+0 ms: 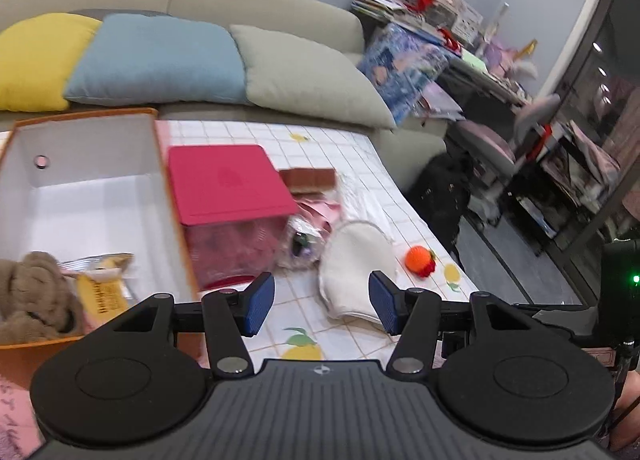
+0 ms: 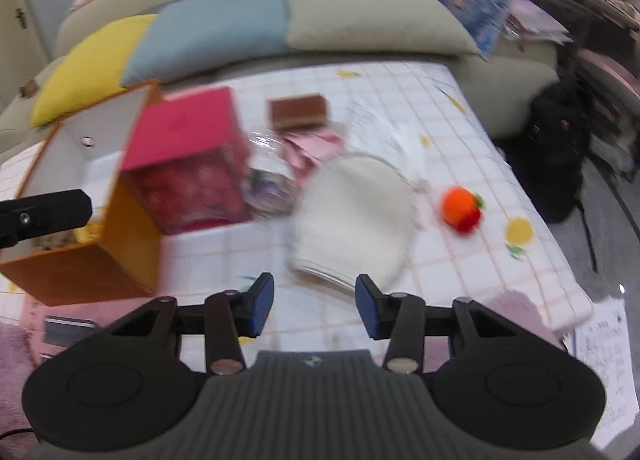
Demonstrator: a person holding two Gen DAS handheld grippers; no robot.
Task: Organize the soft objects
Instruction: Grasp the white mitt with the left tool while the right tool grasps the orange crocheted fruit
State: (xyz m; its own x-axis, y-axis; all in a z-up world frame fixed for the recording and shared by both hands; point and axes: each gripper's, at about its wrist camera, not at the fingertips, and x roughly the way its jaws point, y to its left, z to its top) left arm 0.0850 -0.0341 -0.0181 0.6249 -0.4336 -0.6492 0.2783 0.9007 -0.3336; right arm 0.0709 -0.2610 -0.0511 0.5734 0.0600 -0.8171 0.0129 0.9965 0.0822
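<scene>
A white soft cloth pouch [image 1: 352, 264] [image 2: 352, 223] lies on the checked tablecloth, just beyond both grippers. To its right sits an orange knitted ball [image 1: 420, 260] [image 2: 460, 209] with a red bit. The orange box [image 1: 92, 147] [image 2: 132, 227] at the left holds a brown plush [image 1: 32, 292] and a yellow packet [image 1: 100, 292]. My left gripper [image 1: 322, 300] is open and empty above the table, near the cloth's front edge. My right gripper [image 2: 314, 302] is open too, with nothing between its pads, short of the cloth.
A pink-lidded box [image 1: 224, 179] [image 2: 184, 123] stands beside the orange box. Behind the cloth lie a brown sponge [image 1: 308, 177], pink fabric [image 1: 320, 211] and a clear bag [image 1: 300, 244]. A sofa with cushions [image 1: 160, 59] backs the table. A black backpack [image 2: 556, 147] sits on the floor at right.
</scene>
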